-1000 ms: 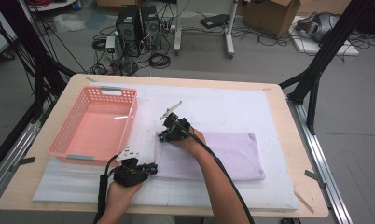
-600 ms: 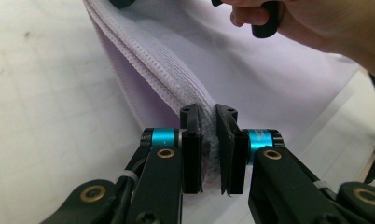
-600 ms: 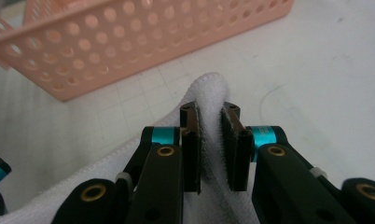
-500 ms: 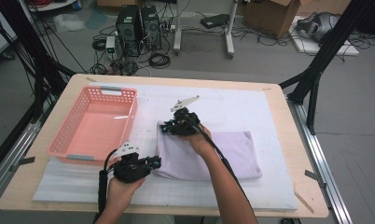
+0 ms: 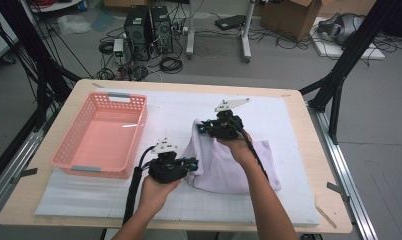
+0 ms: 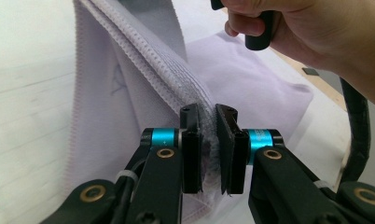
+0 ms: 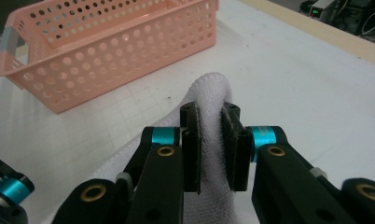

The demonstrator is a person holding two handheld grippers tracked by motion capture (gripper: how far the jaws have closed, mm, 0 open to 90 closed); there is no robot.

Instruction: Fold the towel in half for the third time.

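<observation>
A pale lilac towel (image 5: 229,167) lies on the white mat, its left side lifted off the surface. My left gripper (image 5: 191,164) is shut on the towel's near left edge; the left gripper view has the hemmed edge (image 6: 176,88) pinched in my left gripper (image 6: 209,135). My right gripper (image 5: 203,126) is shut on the far left corner, held higher. In the right gripper view a bunched fold of towel (image 7: 209,95) bulges above my right gripper (image 7: 210,135). The cloth hangs stretched between the two grippers.
A pink perforated basket (image 5: 103,135) stands empty at the left of the table, also in the right gripper view as the basket (image 7: 111,51). The white mat (image 5: 269,110) covers most of the wooden table (image 5: 325,165). Black frame legs and cables stand beyond the far edge.
Both grippers have risen and moved right, lifting the towel's left edge off the mat. The towel, flat a second ago, now stands up in a fold between them.
</observation>
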